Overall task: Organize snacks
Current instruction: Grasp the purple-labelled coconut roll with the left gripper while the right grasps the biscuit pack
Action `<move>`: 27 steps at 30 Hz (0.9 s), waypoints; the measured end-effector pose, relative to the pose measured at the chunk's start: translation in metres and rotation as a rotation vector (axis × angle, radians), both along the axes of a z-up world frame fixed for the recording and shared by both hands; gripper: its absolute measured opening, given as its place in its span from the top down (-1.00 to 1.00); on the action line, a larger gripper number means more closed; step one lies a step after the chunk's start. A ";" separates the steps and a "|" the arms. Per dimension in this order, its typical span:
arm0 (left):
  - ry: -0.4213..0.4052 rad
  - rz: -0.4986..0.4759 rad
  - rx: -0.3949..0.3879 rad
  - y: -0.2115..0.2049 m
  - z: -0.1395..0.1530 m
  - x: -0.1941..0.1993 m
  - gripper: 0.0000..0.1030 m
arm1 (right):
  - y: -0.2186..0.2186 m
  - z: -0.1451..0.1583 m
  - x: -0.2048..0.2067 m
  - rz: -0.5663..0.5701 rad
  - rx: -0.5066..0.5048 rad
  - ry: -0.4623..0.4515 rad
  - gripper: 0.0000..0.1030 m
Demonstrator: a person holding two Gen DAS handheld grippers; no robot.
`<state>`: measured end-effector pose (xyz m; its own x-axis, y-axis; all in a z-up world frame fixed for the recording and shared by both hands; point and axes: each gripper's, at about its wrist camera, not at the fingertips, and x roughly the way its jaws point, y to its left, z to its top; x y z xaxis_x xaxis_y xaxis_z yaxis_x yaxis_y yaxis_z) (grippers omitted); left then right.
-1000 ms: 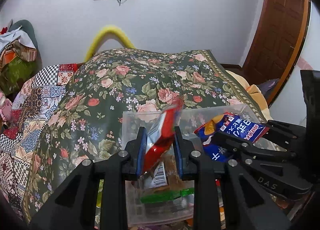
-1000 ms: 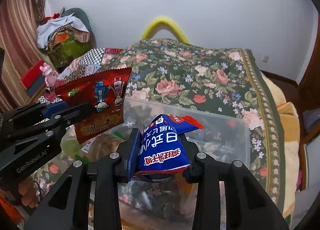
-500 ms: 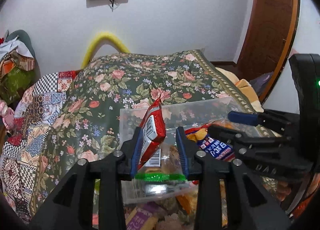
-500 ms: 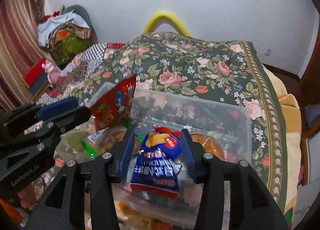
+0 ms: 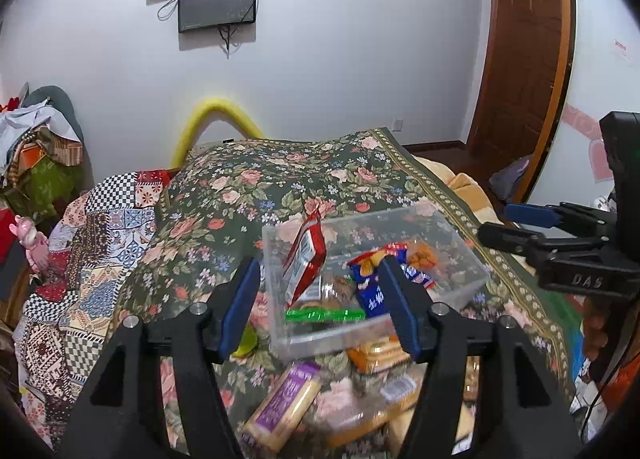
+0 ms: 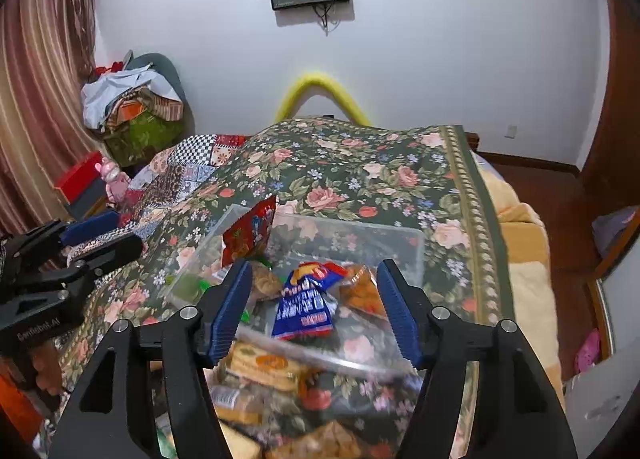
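A clear plastic bin (image 5: 456,237) (image 6: 412,243) sits on the floral bedspread. A red snack packet (image 5: 306,255) (image 6: 250,233) leans upright against the bin's left wall. A blue snack packet (image 5: 372,291) (image 6: 306,303) lies inside with other snacks. My left gripper (image 5: 320,307) is open and empty, held above and just in front of the bin. My right gripper (image 6: 314,311) is open and empty, also above the bin's near side. Each gripper shows at the edge of the other's view.
Several loose snack packs lie on the bedspread in front of the bin, among them a purple-labelled pack (image 5: 284,403) and an orange biscuit pack (image 6: 264,367). A patchwork quilt (image 5: 100,235) lies to the left. A wooden door (image 5: 524,71) stands at right.
Both grippers have opened and let go: the red packet and the blue packet dropped into the bin. Both grippers have pulled back and up from the bin.
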<state>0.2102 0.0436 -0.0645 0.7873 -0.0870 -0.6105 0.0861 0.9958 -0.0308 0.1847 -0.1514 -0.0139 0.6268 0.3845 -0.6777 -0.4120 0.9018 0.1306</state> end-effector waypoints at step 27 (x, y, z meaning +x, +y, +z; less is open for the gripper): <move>0.352 0.096 -0.047 0.056 -0.155 -0.017 -0.33 | -0.025 -0.114 -0.050 -0.056 -0.055 0.312 -0.39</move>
<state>0.1929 0.0996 -0.2192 0.5359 -0.0568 -0.8424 -0.0319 0.9957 -0.0875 0.1347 -0.1760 -0.1276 0.4042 0.3130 -0.8594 -0.3093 0.9310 0.1936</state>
